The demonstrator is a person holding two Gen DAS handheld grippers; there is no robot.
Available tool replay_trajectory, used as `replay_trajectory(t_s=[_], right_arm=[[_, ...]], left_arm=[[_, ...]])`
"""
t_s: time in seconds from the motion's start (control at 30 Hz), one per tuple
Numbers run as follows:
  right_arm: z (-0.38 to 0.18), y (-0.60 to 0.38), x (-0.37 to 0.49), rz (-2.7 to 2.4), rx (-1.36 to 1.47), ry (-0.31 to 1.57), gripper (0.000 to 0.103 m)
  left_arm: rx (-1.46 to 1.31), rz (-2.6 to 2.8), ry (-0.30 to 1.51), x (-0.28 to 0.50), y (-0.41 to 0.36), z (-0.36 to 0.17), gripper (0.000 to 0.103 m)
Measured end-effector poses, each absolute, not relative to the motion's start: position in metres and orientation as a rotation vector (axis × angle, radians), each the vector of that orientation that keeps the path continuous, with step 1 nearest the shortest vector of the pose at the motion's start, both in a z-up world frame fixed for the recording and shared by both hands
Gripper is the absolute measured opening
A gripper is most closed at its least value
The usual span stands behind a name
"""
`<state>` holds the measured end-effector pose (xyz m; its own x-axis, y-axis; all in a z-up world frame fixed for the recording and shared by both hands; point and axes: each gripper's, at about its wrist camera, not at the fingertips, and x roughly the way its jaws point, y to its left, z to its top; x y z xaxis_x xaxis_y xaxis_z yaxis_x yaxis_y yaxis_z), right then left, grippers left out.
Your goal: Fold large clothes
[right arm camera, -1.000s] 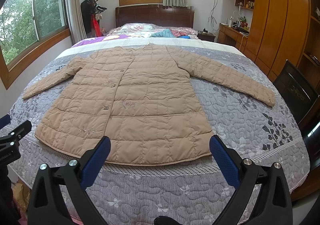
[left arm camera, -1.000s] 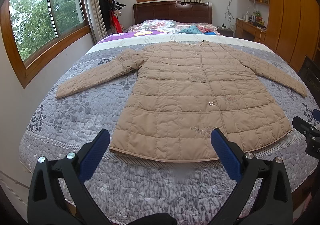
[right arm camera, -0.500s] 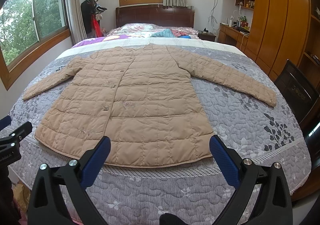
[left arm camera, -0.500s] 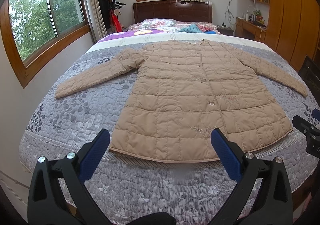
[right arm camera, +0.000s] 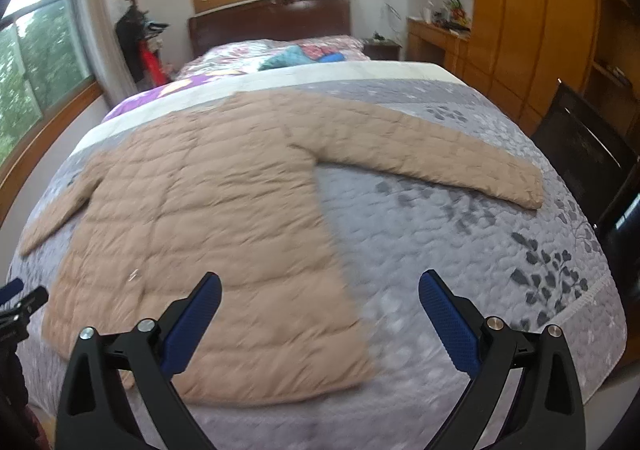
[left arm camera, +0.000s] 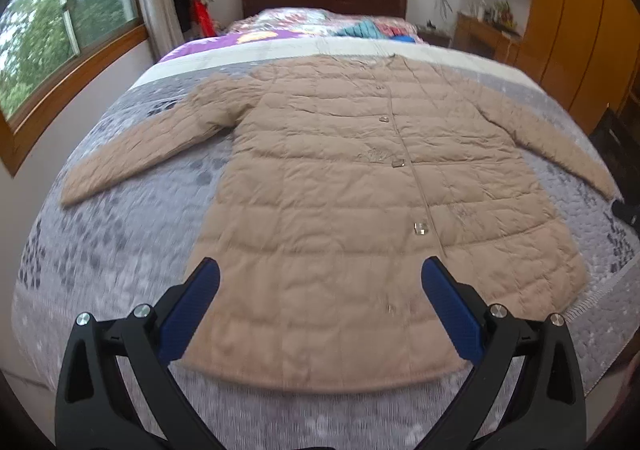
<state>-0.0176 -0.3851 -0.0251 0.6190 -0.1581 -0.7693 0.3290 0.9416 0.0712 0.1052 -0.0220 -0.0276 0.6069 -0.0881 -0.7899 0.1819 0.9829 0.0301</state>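
The tan quilted coat (left arm camera: 360, 209) lies flat, front up, sleeves spread, on the bed (left arm camera: 112, 250). Both the left hand-held gripper (left arm camera: 320, 290) and right hand-held gripper (right arm camera: 320, 298) hover spread wide, empty. It looks light, puffy, probably slippery; pinching a sleeve cuff (right arm camera: 524, 189) or hem corner seems best.

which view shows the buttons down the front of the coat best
Left wrist view: the tan quilted coat faces it squarely, its button placket visible top to bottom. Right wrist view shows the coat blurred at an angle, buttons indistinct.
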Motion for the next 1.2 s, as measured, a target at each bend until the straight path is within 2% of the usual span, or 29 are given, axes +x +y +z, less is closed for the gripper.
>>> replay_trajectory(t_s=[0.27,0.57,0.73,0.87,1.0,1.1,1.17,1.2], right_arm=[[-0.035,-0.529,0.025,-0.433,0.394,0.824,0.099],[-0.075,-0.685,0.045,-0.586,0.542,0.92,0.099],[-0.107,-0.739,0.047,-0.595,0.647,0.982,0.097],[-0.127,-0.764,0.046,-0.595,0.696,1.012,0.09],[-0.143,-0.778,0.047,-0.55,0.759,1.021,0.078],[-0.151,-0.778,0.052,-0.558,0.745,1.024,0.075],[-0.15,-0.774,0.056,-0.564,0.699,1.014,0.06],[-0.149,-0.772,0.058,-0.562,0.69,1.007,0.047]], left_arm=[[0.163,-0.289,0.911,0.187,-0.078,-0.034,0.1],[0.149,-0.387,1.051,0.282,-0.15,-0.061,0.099],[0.143,-0.413,1.086,0.319,-0.182,-0.086,0.099],[0.102,-0.42,1.121,0.338,-0.187,-0.101,0.099],[0.058,-0.429,1.141,0.35,-0.188,-0.115,0.099],[0.034,-0.442,1.143,0.351,-0.184,-0.119,0.099],[0.029,-0.451,1.13,0.35,-0.183,-0.119,0.099],[0.028,-0.452,1.125,0.35,-0.183,-0.118,0.097]])
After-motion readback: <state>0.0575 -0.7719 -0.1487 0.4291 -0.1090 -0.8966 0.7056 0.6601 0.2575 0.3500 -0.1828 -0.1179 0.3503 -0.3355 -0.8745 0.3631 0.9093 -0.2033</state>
